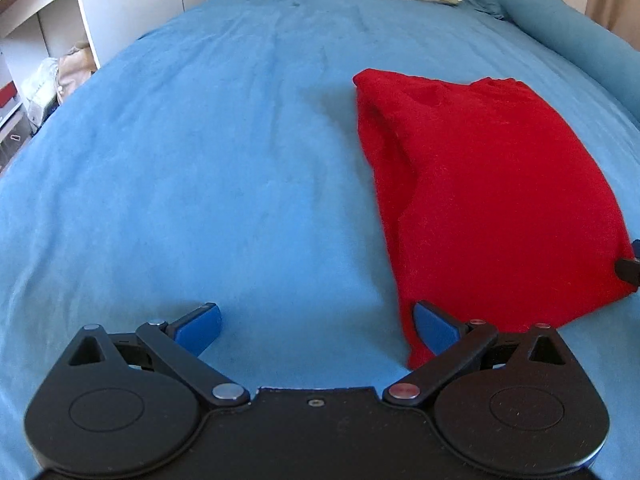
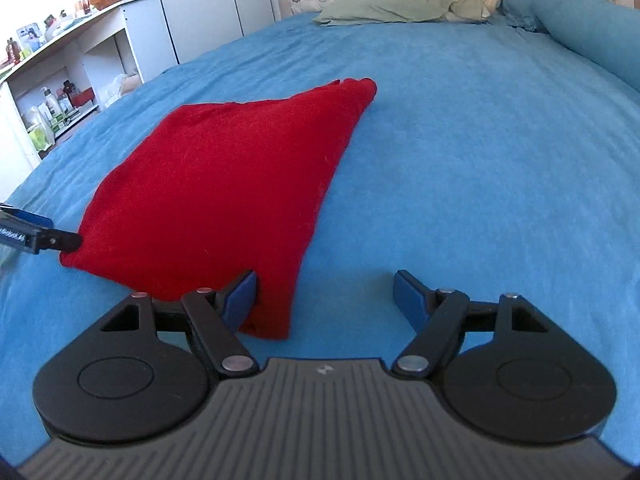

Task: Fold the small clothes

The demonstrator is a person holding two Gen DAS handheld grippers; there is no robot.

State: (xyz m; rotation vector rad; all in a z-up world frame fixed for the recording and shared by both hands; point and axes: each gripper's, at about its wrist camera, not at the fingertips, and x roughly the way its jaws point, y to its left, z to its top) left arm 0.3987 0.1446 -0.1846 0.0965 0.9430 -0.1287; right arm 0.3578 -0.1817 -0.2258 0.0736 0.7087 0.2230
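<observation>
Left gripper (image 1: 316, 326) and right gripper (image 2: 324, 296) both gape wide, holding nothing — each flanks a near corner of the folded red knitted garment (image 1: 488, 192); its long axis runs away up the blue bed cover (image 1: 200, 160), equally reachable by both.

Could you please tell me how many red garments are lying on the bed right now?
1. The red garment lies partly folded on the blue bedspread, near the foot. Nothing else red shows; none seems hidden.
</observation>
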